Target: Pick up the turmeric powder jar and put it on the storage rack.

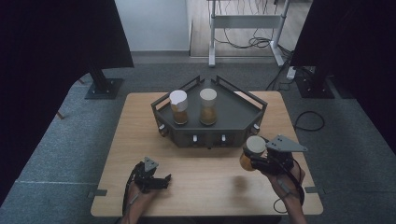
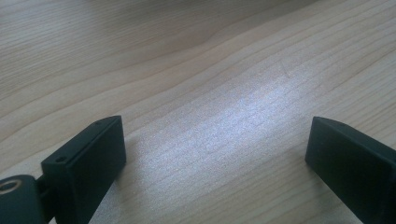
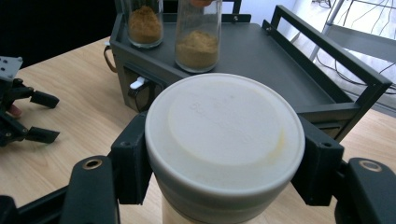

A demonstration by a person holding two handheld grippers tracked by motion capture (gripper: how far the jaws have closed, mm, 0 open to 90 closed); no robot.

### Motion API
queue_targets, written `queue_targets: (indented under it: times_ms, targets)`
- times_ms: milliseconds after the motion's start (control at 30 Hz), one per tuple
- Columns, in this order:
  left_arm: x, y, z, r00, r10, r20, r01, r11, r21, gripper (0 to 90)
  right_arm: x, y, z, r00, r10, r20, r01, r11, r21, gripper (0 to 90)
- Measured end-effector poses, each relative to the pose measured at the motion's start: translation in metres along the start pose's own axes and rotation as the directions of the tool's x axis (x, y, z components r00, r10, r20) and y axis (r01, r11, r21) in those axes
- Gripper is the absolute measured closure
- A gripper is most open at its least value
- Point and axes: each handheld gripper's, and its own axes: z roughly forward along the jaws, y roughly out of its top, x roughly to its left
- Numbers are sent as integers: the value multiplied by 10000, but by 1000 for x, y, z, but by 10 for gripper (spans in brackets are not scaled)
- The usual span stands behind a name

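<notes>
We hold the round glass jar with the white plastic lid (image 3: 224, 140) in our right gripper (image 1: 261, 161), its black jaws pressed on both sides of the lid so the jar hangs upright above the pale wooden table (image 1: 140, 126), just in front of the dark grey metal tray with low rails (image 1: 243, 114). Two similar jars (image 1: 193, 106) of brown powder stand there, so this one probably goes beside them. Our left gripper (image 2: 215, 154) rests empty near the smooth tabletop, jaws wide apart.
</notes>
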Motion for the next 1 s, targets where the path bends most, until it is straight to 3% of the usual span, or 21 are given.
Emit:
queue_targets:
  times_ms: [1000]
  targets:
    - [1, 1, 0, 9999, 82, 68, -83, 10000, 47, 30, -16, 26, 15, 9998, -79, 198, 79, 10000, 37, 333]
